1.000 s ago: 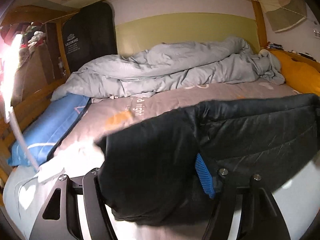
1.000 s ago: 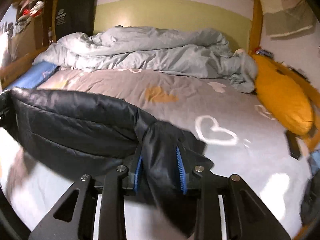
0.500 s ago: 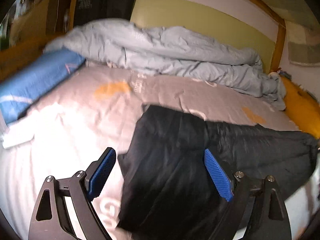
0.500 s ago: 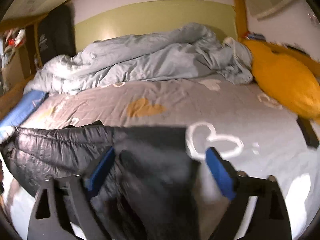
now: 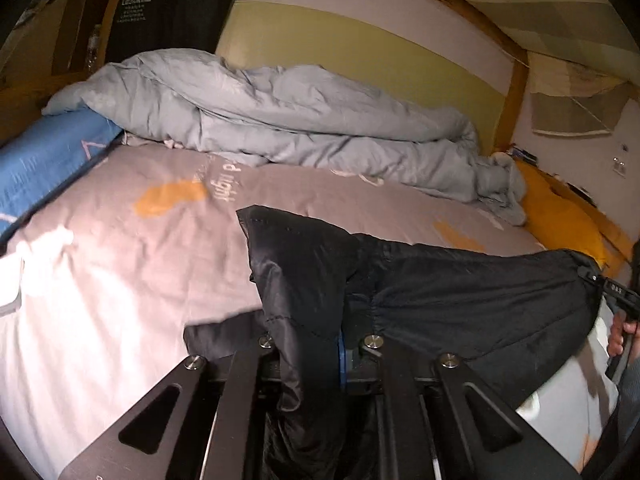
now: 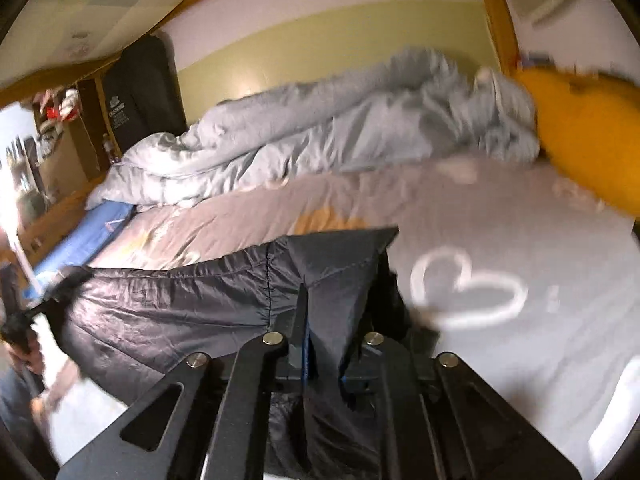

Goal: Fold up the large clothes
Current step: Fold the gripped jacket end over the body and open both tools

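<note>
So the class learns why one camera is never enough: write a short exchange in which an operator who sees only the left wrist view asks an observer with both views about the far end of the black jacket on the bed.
Operator: Is the right claw properly on the jacket?
Observer: Yes. The right claw has just been closing, and its blue pads now pinch a fold of the black jacket.
Operator: What is on the sheet past that end?
Observer: A white heart outline, printed on the grey sheet just to the right of the pinched fold.
</note>
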Tool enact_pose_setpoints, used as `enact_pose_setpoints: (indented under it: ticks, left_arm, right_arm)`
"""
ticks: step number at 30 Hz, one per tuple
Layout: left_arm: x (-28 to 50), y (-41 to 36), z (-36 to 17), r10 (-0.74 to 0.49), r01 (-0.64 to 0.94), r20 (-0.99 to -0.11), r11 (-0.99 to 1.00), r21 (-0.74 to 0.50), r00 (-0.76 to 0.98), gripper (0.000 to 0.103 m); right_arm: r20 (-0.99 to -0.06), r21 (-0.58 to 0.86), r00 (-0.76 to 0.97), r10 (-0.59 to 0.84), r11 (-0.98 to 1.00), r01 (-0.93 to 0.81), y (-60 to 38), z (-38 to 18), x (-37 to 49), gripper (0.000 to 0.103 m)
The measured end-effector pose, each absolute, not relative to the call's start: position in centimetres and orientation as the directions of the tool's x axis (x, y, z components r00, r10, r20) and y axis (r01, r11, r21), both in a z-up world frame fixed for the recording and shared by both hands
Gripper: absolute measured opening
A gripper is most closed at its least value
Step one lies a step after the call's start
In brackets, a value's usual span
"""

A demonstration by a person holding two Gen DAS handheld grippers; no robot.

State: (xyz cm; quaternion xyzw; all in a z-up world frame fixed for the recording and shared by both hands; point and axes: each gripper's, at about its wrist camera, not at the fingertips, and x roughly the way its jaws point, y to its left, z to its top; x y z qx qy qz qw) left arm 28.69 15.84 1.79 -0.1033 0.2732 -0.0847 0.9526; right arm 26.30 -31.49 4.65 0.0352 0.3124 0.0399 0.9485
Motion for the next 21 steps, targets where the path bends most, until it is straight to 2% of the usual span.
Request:
enact_pose_setpoints:
  ticks: [9, 18, 21]
  left_arm:
    - [32.4, 15.8, -1.2, -0.142, 0.047, -0.560, 0.982, -0.181, 0.816, 0.014]
    - [31.9, 16.1, -2.0, -0.140, 0.028, -0.588, 0.980, -0.195, 0.797, 0.020]
    - [30.8, 16.0, -1.2, -0.098, -0.001, -0.577, 0.986, -0.169, 0.811, 0.029]
  right_arm:
    - [-0.660, 0.054, 0.750, 0.047, 0.998, -0.015, -31.4, 1.4, 30.3, 0.009]
    - [-0.694, 0.053, 0.720, 0.025, 0.998, 0.016, -31.8, 0.9, 29.8, 0.012]
    - [-0.684, 0.030, 0.729, 0.002, 0.999, 0.026, -31.4, 1.4, 29.4, 0.014]
